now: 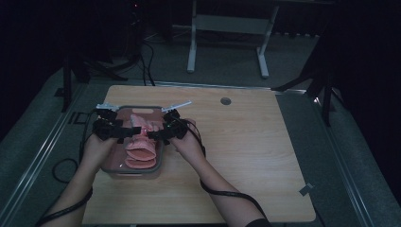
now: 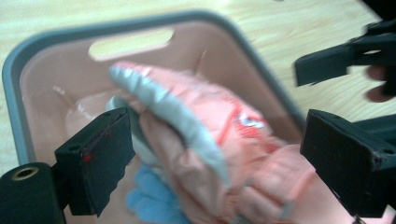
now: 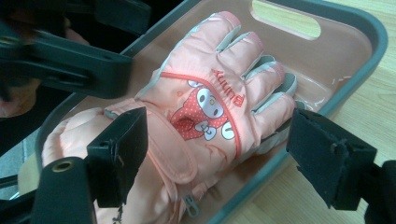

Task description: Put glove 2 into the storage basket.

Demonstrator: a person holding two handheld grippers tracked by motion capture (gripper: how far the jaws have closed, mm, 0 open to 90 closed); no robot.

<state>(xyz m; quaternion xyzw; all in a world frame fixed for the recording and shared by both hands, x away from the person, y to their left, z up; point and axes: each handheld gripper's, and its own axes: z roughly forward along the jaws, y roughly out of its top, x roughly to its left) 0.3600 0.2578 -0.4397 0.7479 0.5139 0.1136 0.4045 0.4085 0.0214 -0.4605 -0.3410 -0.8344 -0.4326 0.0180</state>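
Writing "Bunny" marks pink glove [image 3: 205, 107] in bin [image 3: 359, 28]; both grippers spread, holding nothing.

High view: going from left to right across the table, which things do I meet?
Left gripper → pink glove lying in the grey-rimmed tray → right gripper → round hole in the wooden table.
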